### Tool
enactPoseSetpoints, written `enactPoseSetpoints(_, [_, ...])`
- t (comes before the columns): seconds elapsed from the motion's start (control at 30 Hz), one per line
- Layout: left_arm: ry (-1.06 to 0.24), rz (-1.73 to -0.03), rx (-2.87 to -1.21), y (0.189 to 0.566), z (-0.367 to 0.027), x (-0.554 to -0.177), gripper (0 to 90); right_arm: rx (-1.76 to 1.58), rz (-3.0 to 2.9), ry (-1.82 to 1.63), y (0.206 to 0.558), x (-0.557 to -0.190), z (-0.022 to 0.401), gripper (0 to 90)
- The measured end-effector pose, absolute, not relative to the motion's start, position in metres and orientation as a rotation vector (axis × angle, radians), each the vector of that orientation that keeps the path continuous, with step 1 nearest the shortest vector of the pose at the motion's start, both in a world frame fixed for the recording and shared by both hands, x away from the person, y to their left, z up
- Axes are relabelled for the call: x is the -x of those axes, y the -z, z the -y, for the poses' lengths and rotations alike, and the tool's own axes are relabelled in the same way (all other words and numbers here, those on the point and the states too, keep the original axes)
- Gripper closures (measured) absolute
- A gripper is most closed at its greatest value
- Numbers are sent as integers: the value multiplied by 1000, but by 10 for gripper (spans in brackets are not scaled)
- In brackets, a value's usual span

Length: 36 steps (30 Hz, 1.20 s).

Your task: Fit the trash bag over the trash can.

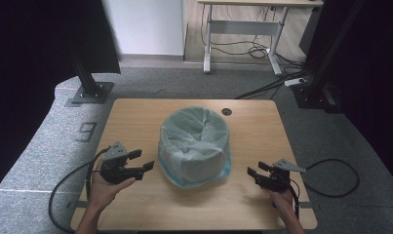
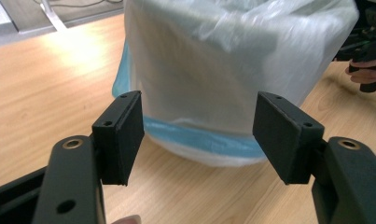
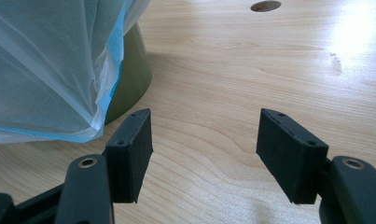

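One bin (image 1: 196, 161) with one plastic liner (image 1: 196, 129) stands mid-table (image 1: 135, 117), flanked by two grippers, the left gripper (image 1: 144, 161) near it and the right gripper (image 1: 256, 169) farther off, both with jaws apart, grasping nothing.

**Lined bin between two grippers**

A bin (image 1: 195, 146) wearing a white bag is sitting mid-worktop (image 1: 135, 117). The left gripper (image 1: 141, 163) is hovering just beside it, fingers apart; the right gripper (image 1: 256, 169) is waiting farther off, also apart.

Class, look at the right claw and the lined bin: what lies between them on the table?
Nothing: between the right claw and the bin is bare table, seen in the high view.
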State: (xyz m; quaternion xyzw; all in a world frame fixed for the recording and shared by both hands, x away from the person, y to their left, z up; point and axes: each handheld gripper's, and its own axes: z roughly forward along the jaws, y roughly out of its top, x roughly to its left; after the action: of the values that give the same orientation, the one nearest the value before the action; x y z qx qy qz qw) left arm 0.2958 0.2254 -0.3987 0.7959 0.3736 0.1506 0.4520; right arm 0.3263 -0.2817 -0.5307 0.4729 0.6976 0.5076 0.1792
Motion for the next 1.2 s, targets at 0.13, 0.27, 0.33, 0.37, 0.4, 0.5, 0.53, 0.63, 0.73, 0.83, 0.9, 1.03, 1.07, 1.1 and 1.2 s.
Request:
enactPoseSetpoints(0.13, [-364,-950,-1961,410,-231,-295,335,-1338,-1974,-1432,531,-326,282,351])
enactPoseSetpoints(0.27, [-356,-975,-1963,421,-235,-295,336,-1339,-1977,-1428,532,-326,282,351])
enactPoseSetpoints(0.33, [-354,-990,-1956,425,-237,-295,336,-1340,-1980,-1425,532,-327,281,351])
enactPoseSetpoints(0.37, [-351,-994,-1953,428,-238,-295,336,-1340,-1980,-1425,532,-327,281,351])
enactPoseSetpoints(0.4, [-347,-1001,-1952,430,-239,-296,337,-1339,-1986,-1422,533,-327,281,349])
enactPoseSetpoints(0.5, [-326,-1017,-1934,437,-243,-297,337,-1341,-1987,-1420,534,-327,280,349])
enactPoseSetpoints(0.53, [-327,-1026,-1931,439,-244,-297,339,-1342,-1988,-1419,534,-327,280,348])
enactPoseSetpoints(0.63, [-322,-1044,-1923,446,-247,-298,342,-1343,-1991,-1417,534,-327,281,349])
enactPoseSetpoints(0.73, [-324,-1061,-1926,452,-249,-300,344,-1346,-1990,-1416,535,-327,281,349])
enactPoseSetpoints(0.83, [-330,-1074,-1931,456,-250,-301,345,-1347,-1990,-1416,535,-327,280,349])
enactPoseSetpoints(0.9, [-326,-1079,-1930,457,-250,-301,345,-1347,-1992,-1414,535,-327,280,348])
enactPoseSetpoints(1.03, [-329,-1088,-1930,460,-251,-302,345,-1347,-1994,-1413,535,-327,280,348])
enactPoseSetpoints(1.07, [-330,-1091,-1932,460,-251,-303,345,-1347,-1994,-1412,535,-327,280,348])
enactPoseSetpoints(1.1, [-330,-1093,-1932,461,-251,-303,345,-1347,-1994,-1412,535,-327,280,349])
enactPoseSetpoints(1.2, [-329,-1096,-1931,462,-251,-304,344,-1352,-1991,-1412,535,-328,281,349])
